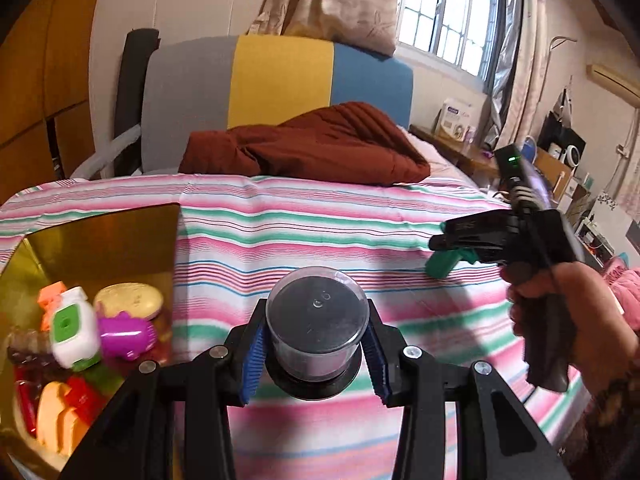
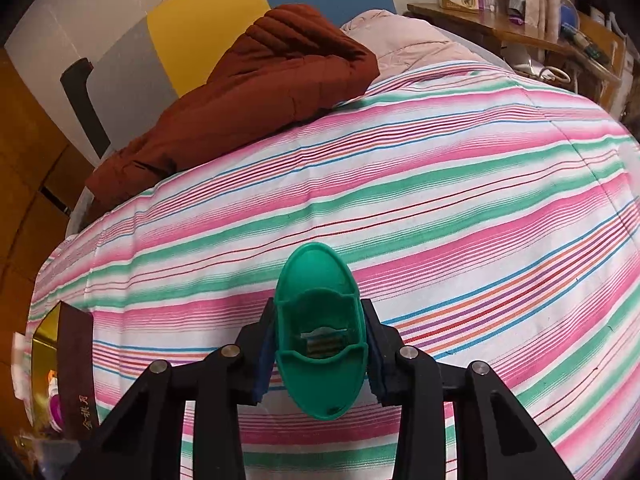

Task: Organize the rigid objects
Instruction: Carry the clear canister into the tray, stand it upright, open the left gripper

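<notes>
Striped bedsheet (image 1: 304,216) covers the bed that carries everything. Above its near edge, the left gripper (image 1: 316,360) is clenched on a clear round container (image 1: 318,320) with a dark inside, its blue pads pressed against both sides; the black base sits just above the sheet. Further right, the right gripper (image 2: 320,344) grasps a green oval plastic piece (image 2: 320,328), held in the air over the middle of the bed; from the left wrist view only a bit of that green piece (image 1: 444,262) shows past the black tool body, with the right hand (image 1: 576,320) wrapped round the handle.

At the bed's left edge stands a gold-lined box (image 1: 100,240), holding a white and green item (image 1: 74,332), a purple toy (image 1: 126,334), a gold oval piece (image 1: 130,300) and red and orange pieces that are blurred and partly cut off by the gripper frame. A rust-brown quilted jacket (image 1: 312,144) lies along the far edge, before a grey, yellow and blue headboard (image 1: 280,80). Small items on the wooden side table (image 2: 512,28) are too small to make out.
</notes>
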The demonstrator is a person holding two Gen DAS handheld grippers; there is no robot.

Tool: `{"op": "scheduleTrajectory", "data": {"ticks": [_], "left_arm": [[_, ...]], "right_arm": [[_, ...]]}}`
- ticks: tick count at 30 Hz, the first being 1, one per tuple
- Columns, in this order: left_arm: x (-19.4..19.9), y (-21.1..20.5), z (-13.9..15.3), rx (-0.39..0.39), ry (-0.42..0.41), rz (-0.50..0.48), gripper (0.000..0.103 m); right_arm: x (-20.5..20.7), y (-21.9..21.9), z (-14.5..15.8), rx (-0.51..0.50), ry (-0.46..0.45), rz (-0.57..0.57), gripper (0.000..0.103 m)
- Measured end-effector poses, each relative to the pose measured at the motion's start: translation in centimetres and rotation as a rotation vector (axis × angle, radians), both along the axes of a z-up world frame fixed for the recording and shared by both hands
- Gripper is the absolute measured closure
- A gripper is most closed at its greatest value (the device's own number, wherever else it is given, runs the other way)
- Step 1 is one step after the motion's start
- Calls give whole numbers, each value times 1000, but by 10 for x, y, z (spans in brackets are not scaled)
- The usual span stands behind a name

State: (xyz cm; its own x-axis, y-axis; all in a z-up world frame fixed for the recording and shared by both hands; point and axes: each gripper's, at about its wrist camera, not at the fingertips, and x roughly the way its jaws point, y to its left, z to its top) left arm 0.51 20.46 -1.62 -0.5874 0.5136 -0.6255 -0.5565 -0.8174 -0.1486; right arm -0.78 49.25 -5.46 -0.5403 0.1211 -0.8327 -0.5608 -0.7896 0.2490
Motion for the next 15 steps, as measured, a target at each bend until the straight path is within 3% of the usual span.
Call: {"op": "scheduleTrajectory", "data": {"ticks": [7, 15], "left_arm": [[12, -57, 20, 31, 40, 61, 60], [-3, -140, 37, 68, 55, 234, 60]], "right_arm": [[0, -19, 3, -3, 26, 73, 65], [-5, -48, 8, 56, 53, 173, 65]]}}
